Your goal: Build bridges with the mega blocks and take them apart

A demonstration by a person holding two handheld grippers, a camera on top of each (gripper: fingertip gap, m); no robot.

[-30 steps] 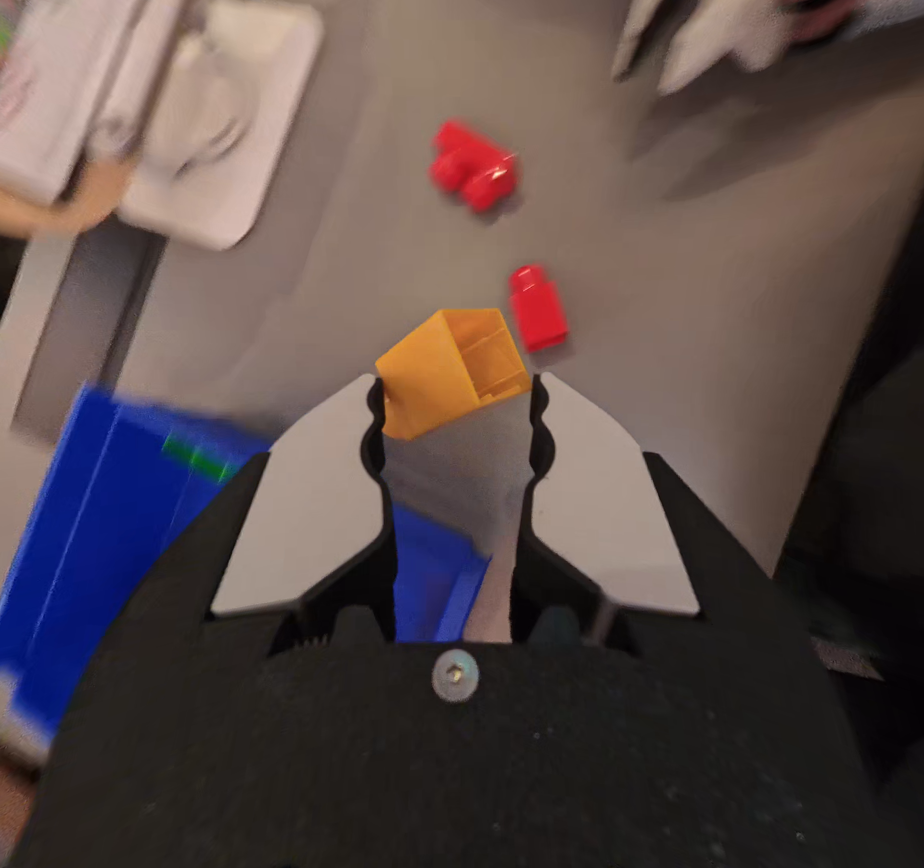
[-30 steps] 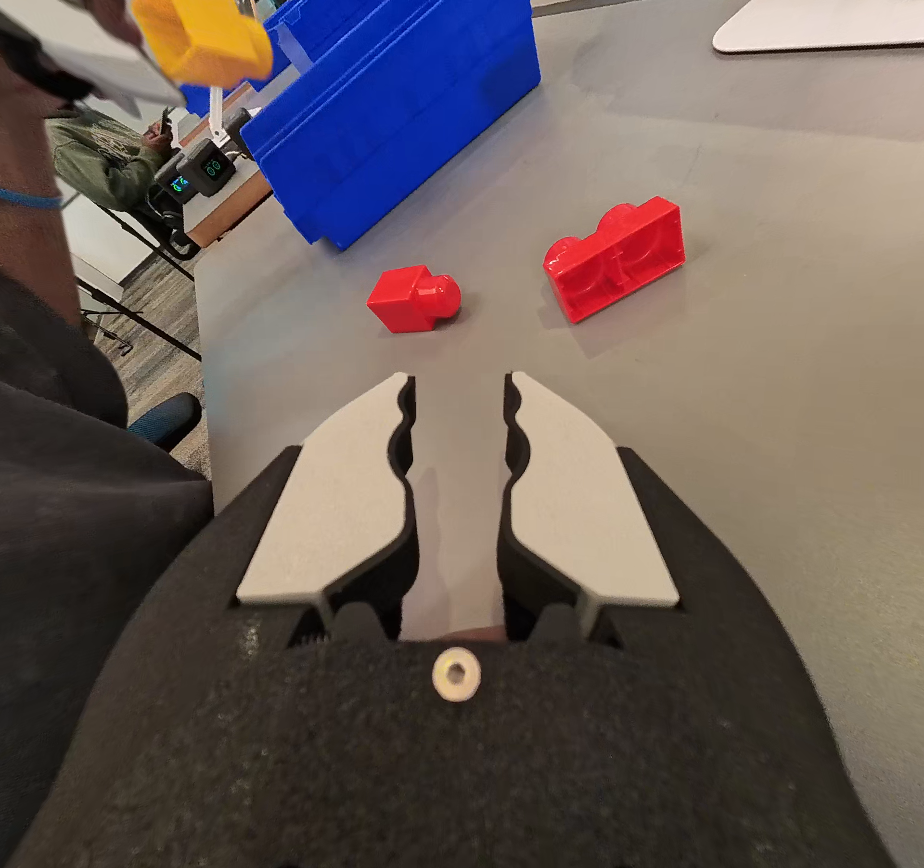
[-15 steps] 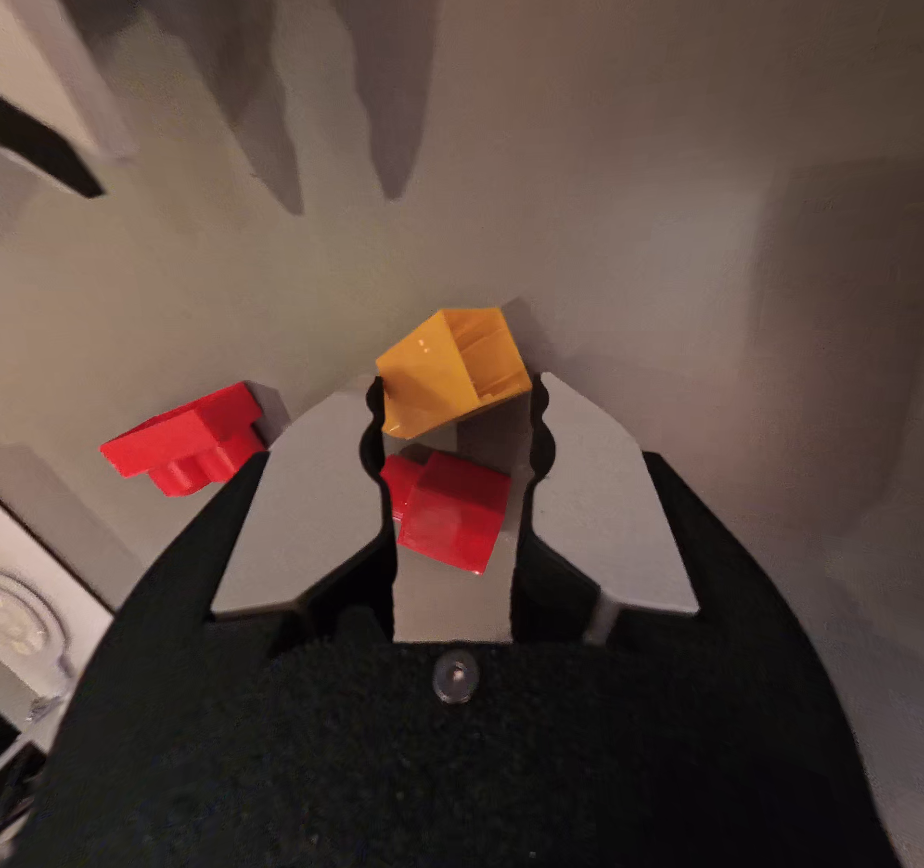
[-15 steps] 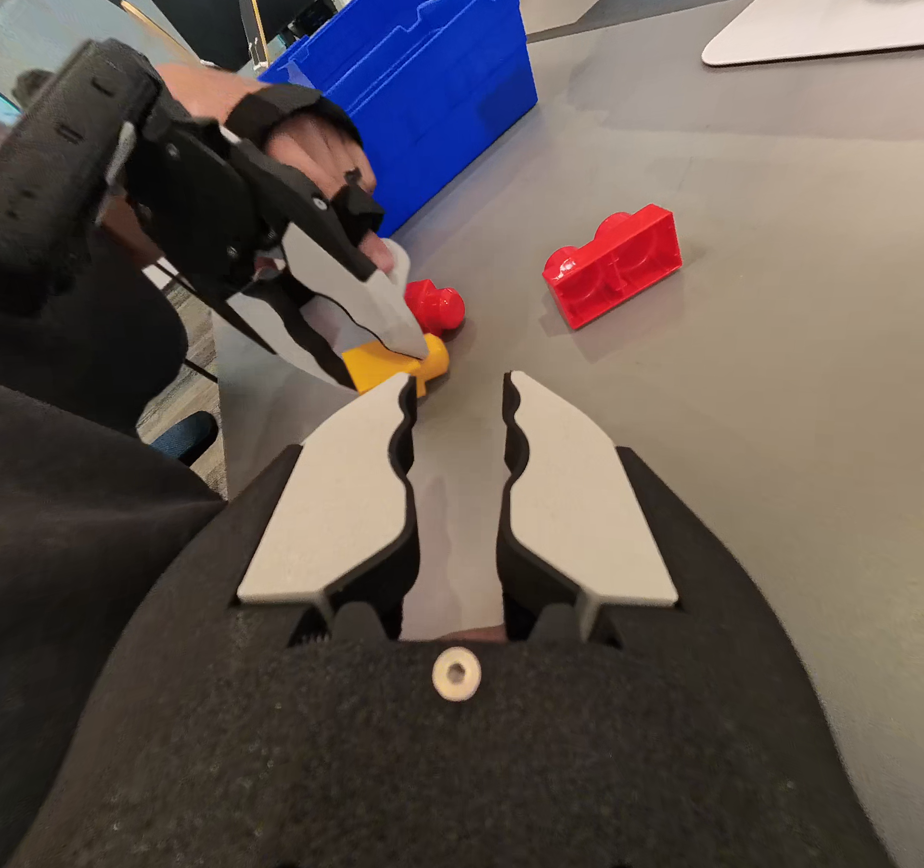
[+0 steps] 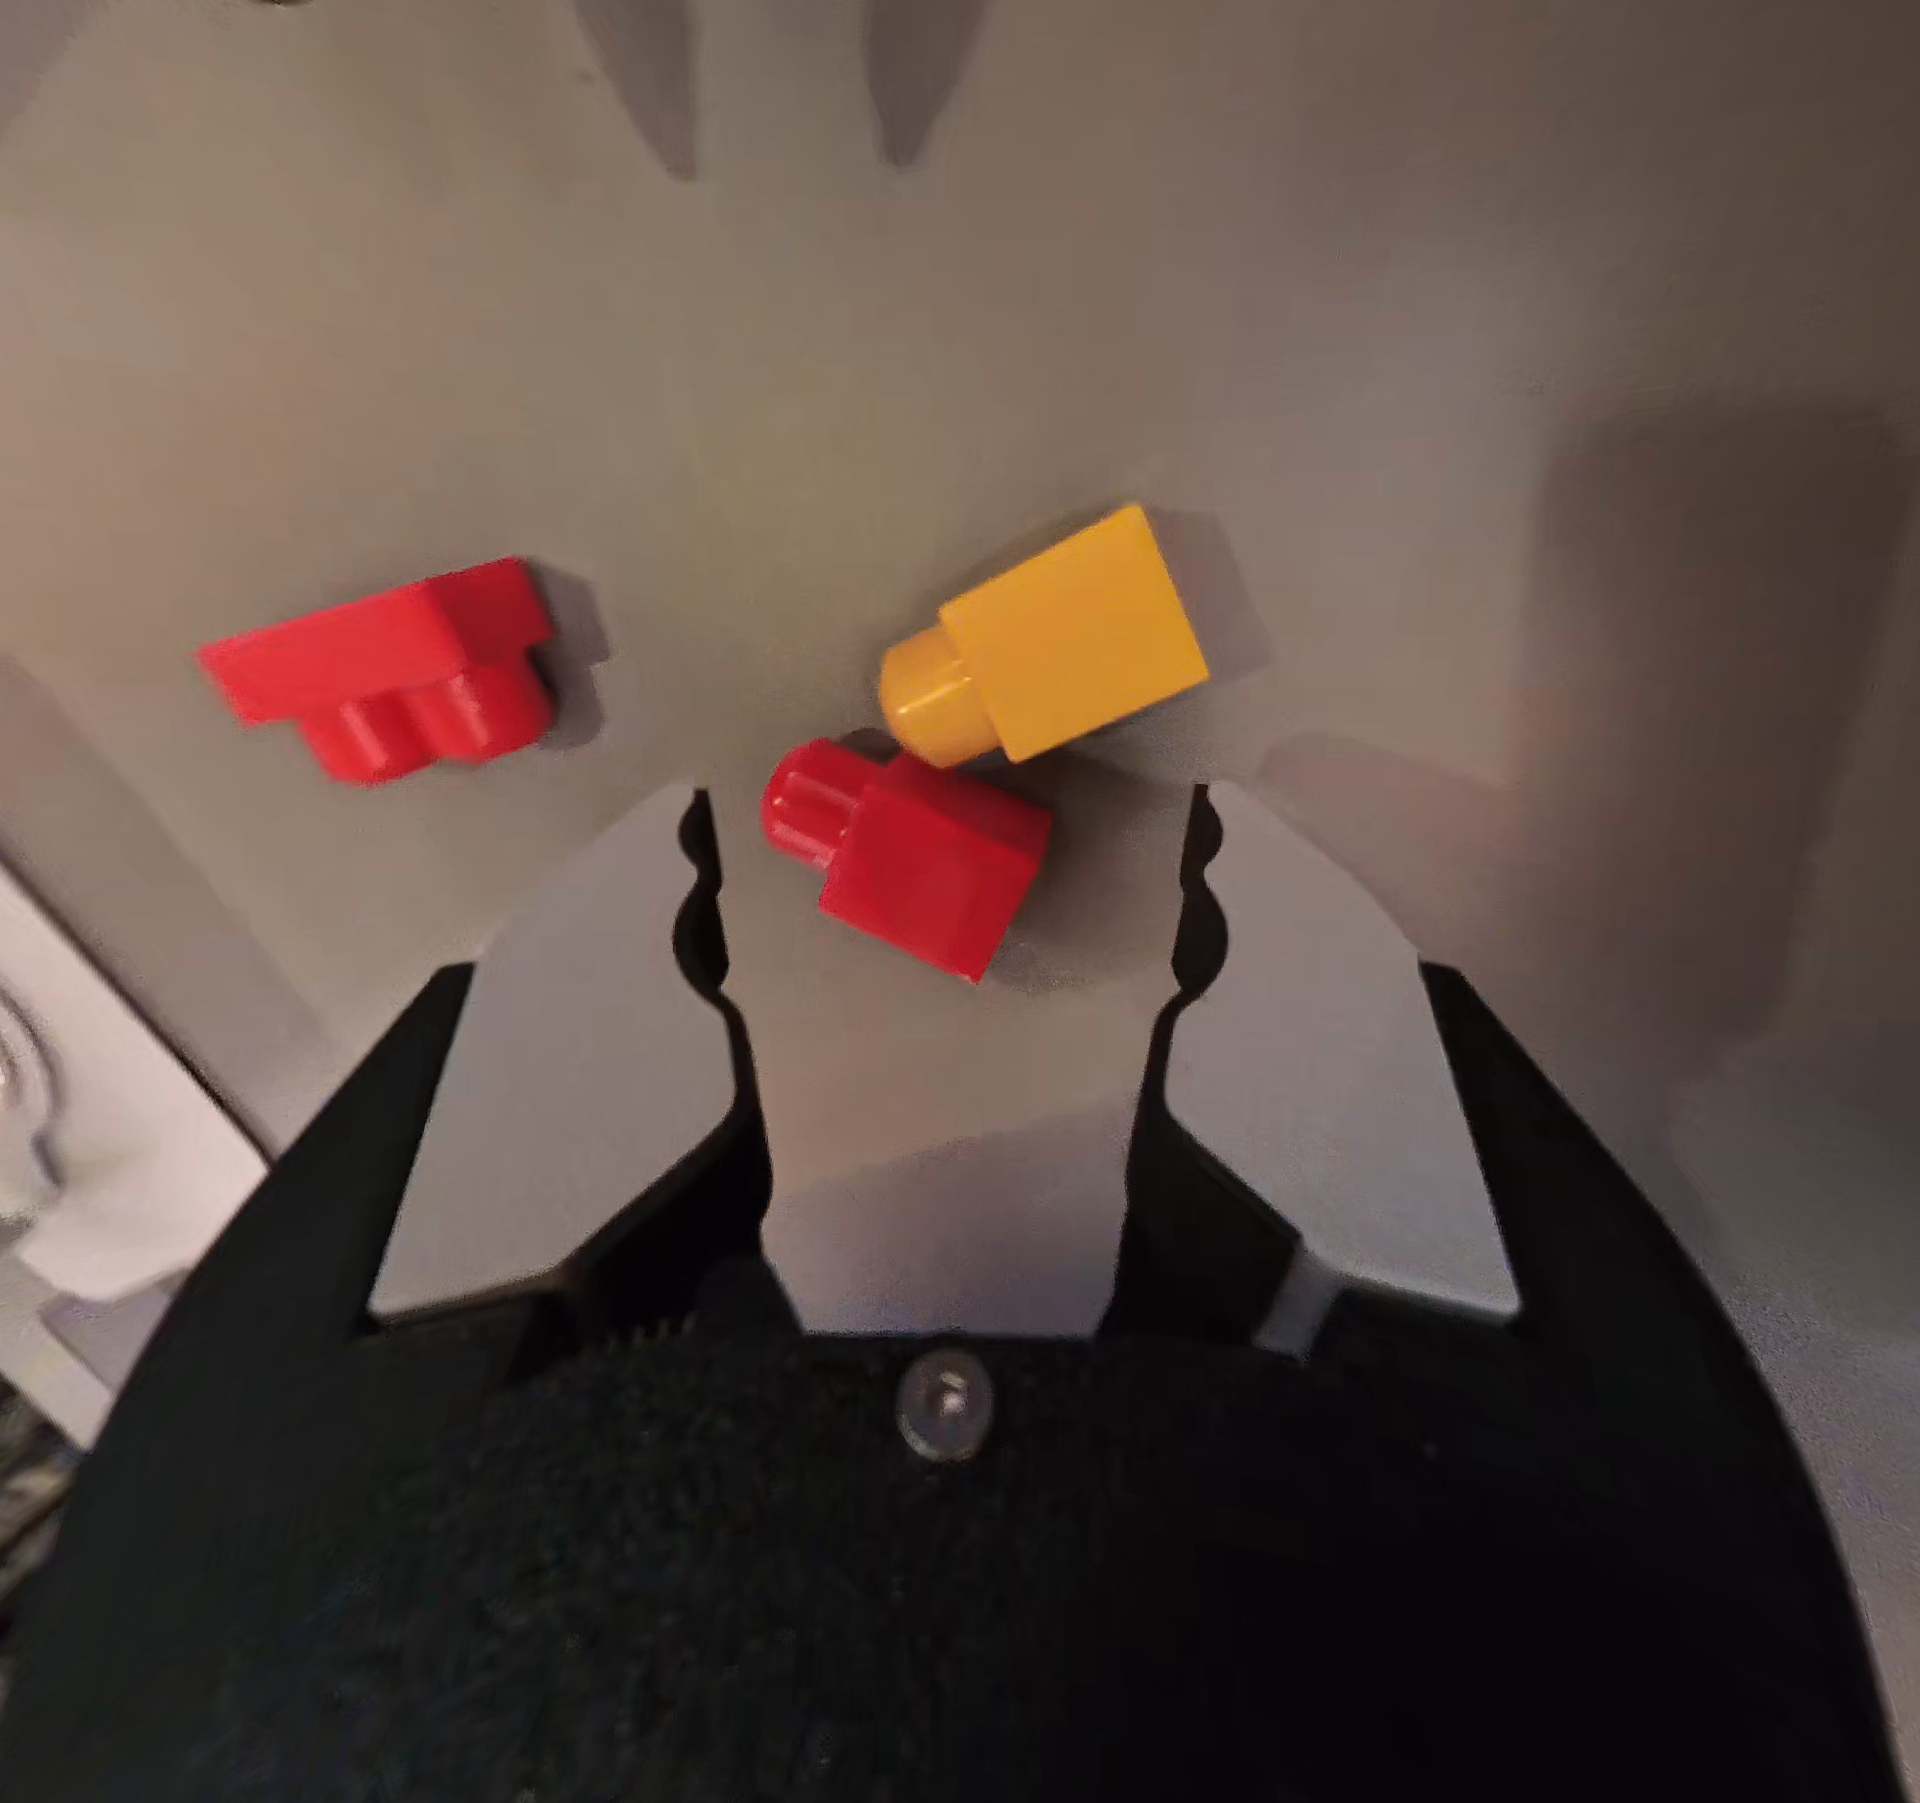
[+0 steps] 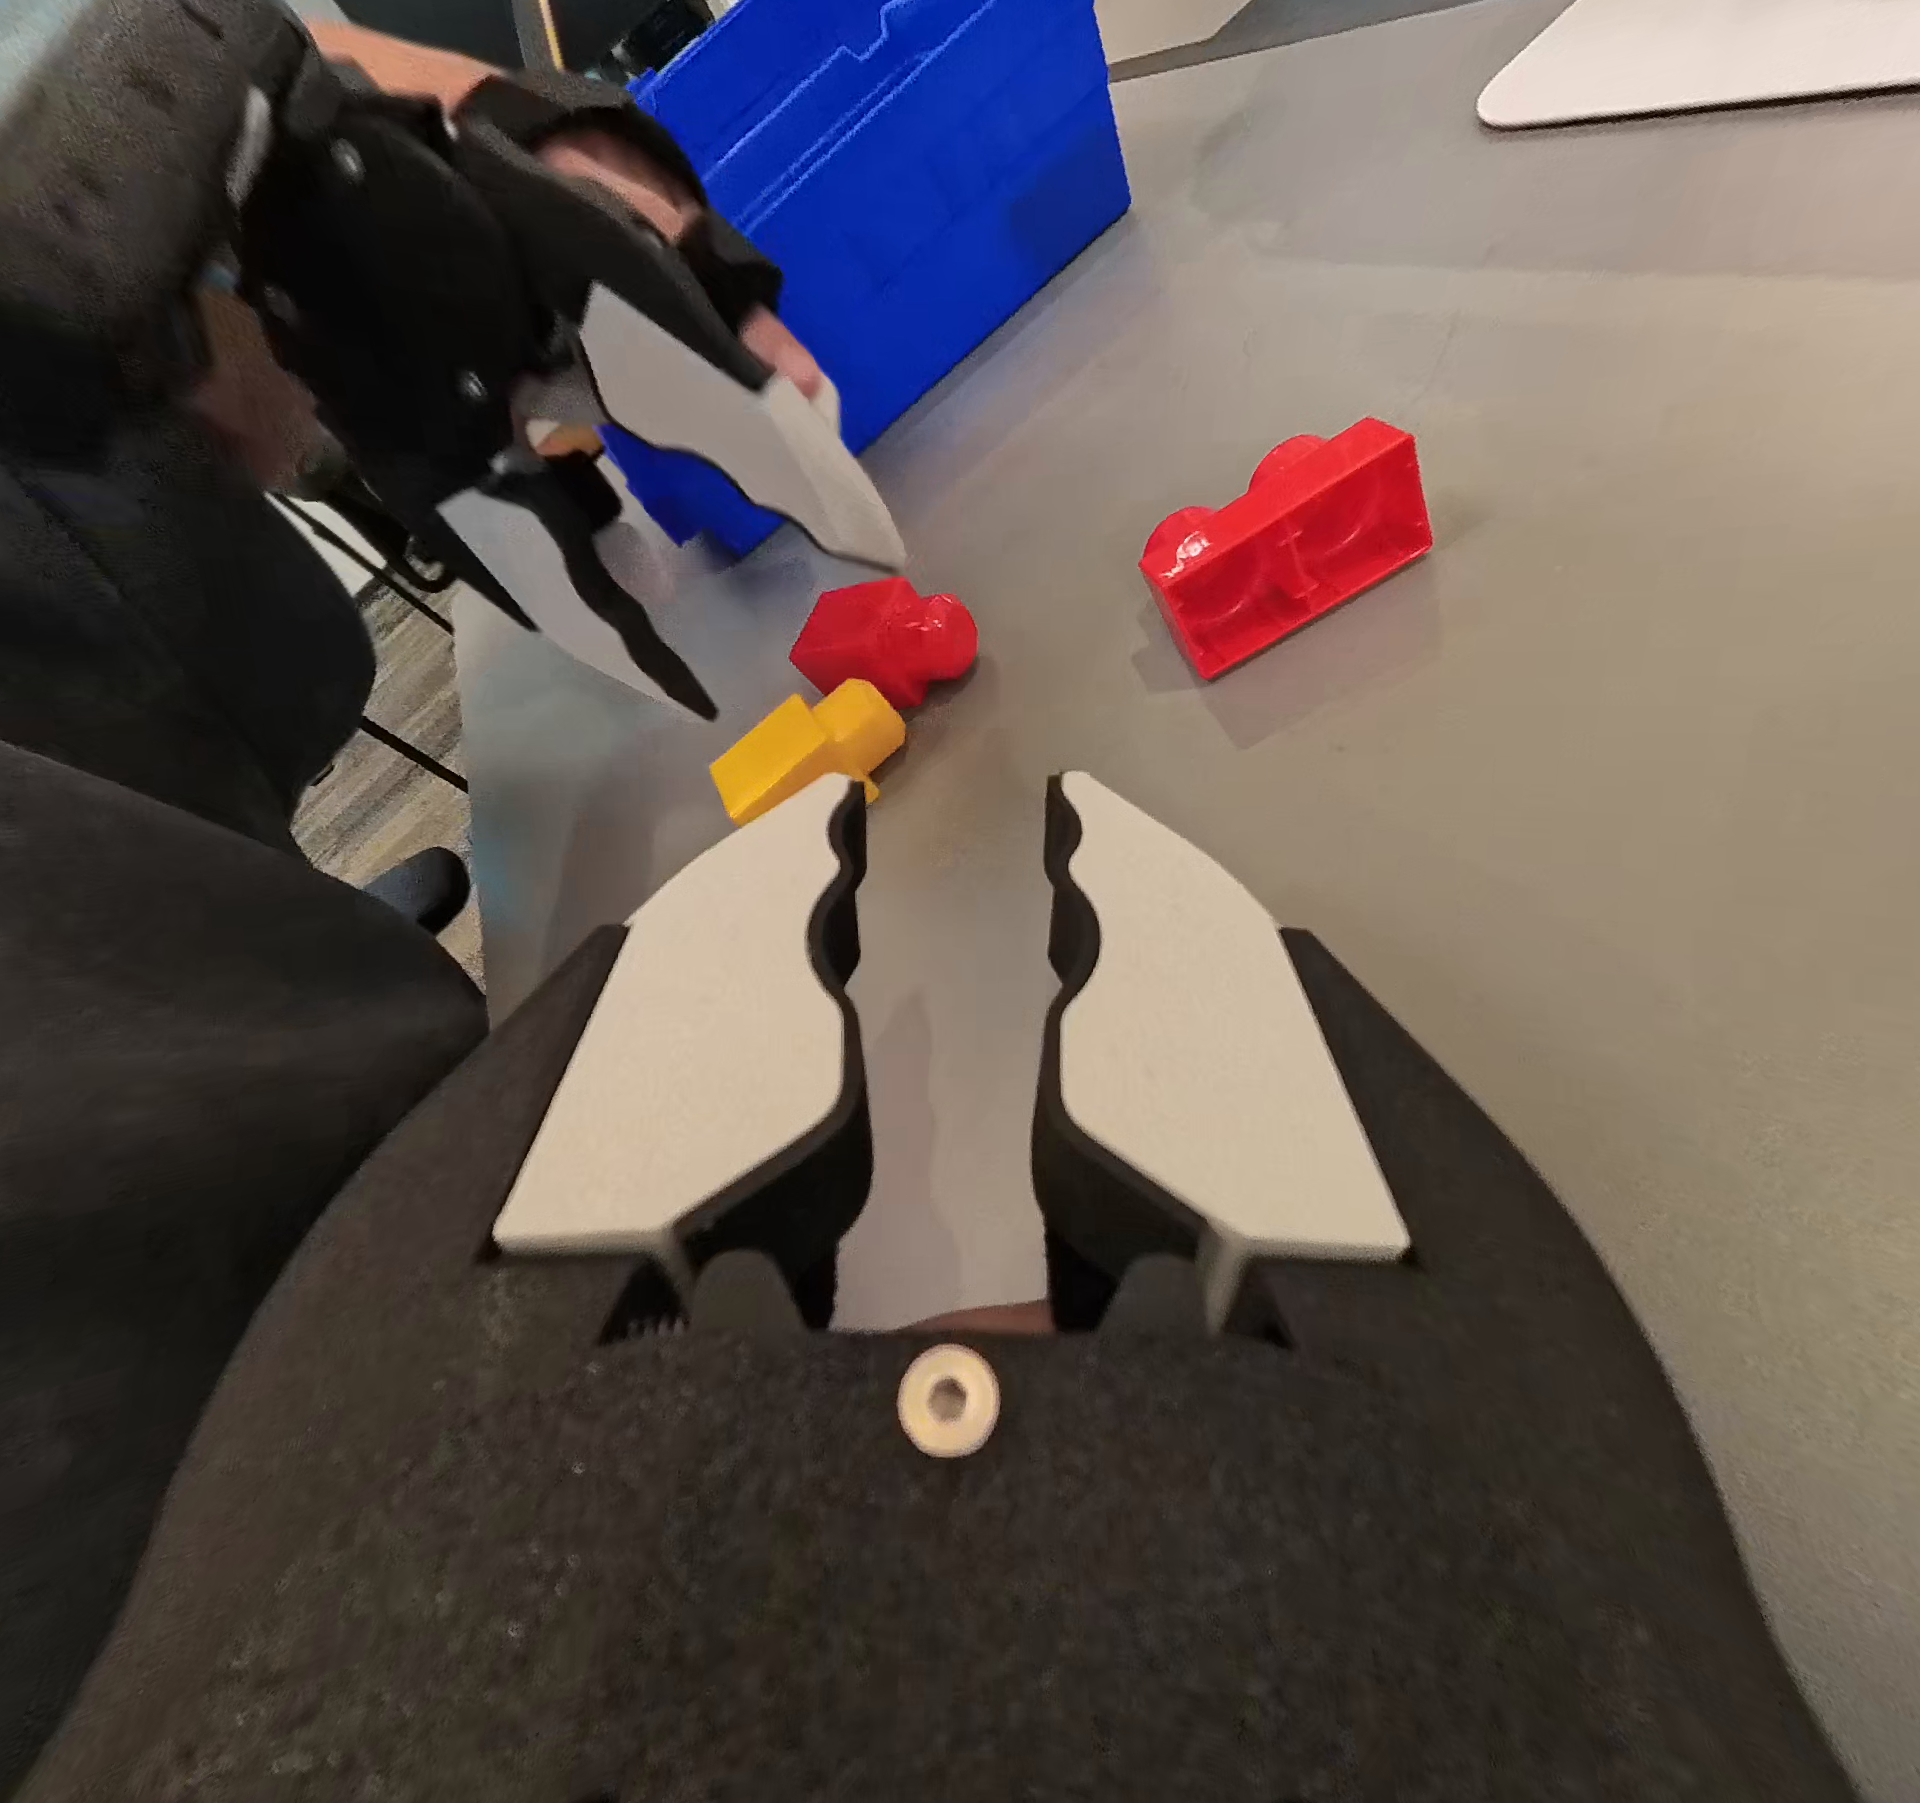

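In the left wrist view, the left gripper (image 5: 948,797) had its jaws spread wide and held nothing. A small red block (image 5: 914,865) lay between the tips, touching a yellow block (image 5: 1060,652) just past them. A wide red block (image 5: 384,667) lay off to the left. In the right wrist view, the right gripper (image 6: 954,789) was also spread and empty, with the yellow block (image 6: 800,751) by its left tip.

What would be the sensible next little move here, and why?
Probably the left gripper should close on the small red block and stand it up. Its jaws are open and empty, that block lies on its side between the fingertips, and the yellow block and long red block also lie tipped over, nothing stacked.
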